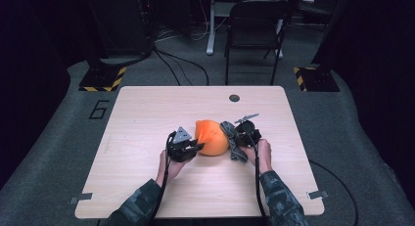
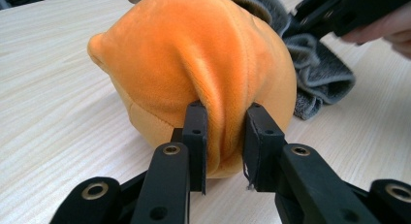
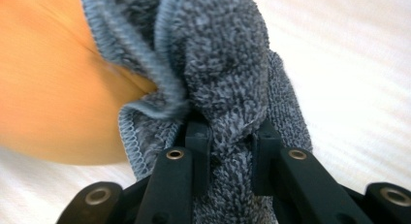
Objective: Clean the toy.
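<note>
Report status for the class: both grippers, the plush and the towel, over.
Left gripper pinching a fold of the round orange plush toy. Right gripper shut on the grey terry towel, bunched against the plush. Nothing blocking.

**A recording lab, dark around one lit table**

A pale wooden table (image 1: 147, 108) stands on grey carpet (image 1: 49, 152) marked with a "6" (image 1: 99, 110). Hazard-striped stand bases (image 1: 103, 79), trailing floor cables (image 1: 181, 64) and an empty folding chair (image 1: 254, 30) ring it, black surroundings beyond.

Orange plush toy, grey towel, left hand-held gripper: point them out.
Orange plush toy (image 2: 203, 54), left gripper view, upper bulge.
Grey towel (image 3: 223, 54), right gripper view, bunched fold.
Left hand-held gripper (image 2: 225, 146), left gripper view, between fingertips.
</note>
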Demonstrator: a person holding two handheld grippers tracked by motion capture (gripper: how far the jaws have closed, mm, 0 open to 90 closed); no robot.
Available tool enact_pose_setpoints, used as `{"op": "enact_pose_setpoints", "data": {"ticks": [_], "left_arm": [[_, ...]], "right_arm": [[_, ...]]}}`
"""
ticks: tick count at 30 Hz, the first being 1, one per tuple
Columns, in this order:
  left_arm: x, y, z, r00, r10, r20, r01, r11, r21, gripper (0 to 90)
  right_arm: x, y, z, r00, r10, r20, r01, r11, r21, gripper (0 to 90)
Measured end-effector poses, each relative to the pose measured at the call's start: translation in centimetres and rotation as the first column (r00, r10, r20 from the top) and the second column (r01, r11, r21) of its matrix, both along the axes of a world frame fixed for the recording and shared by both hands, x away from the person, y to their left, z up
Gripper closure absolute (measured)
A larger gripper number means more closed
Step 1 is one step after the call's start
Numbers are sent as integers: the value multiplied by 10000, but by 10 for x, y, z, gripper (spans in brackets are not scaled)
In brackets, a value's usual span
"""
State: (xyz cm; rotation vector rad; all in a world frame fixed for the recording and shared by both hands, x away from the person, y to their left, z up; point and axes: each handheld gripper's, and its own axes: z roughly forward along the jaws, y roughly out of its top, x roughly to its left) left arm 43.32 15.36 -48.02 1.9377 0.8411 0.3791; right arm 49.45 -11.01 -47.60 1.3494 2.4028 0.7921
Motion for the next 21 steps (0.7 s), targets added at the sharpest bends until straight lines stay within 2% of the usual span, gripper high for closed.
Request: {"op": "enact_pose_setpoints", "data": {"ticks": [3,9,17,21], "left_arm": [[0,0,0,10000,-22,28,22,10000,-49,732],[0,1,0,10000,-31,37,31,10000,-35,730],[1,1,0,10000,-55,51,55,10000,-14,729],[0,1,1,9999,-109,-3,109,9999,-1,729]], "right_arm": [[3,-2,-5,9999,-69,-104,69,10000,28,750],[2,-3,2,10000,-41,-54,41,10000,31,751],[-9,-2,37,9953,136,959,-202,9975,680,752],[-21,11,56,9857,613,1570,-789,9910,1086,753]]}}
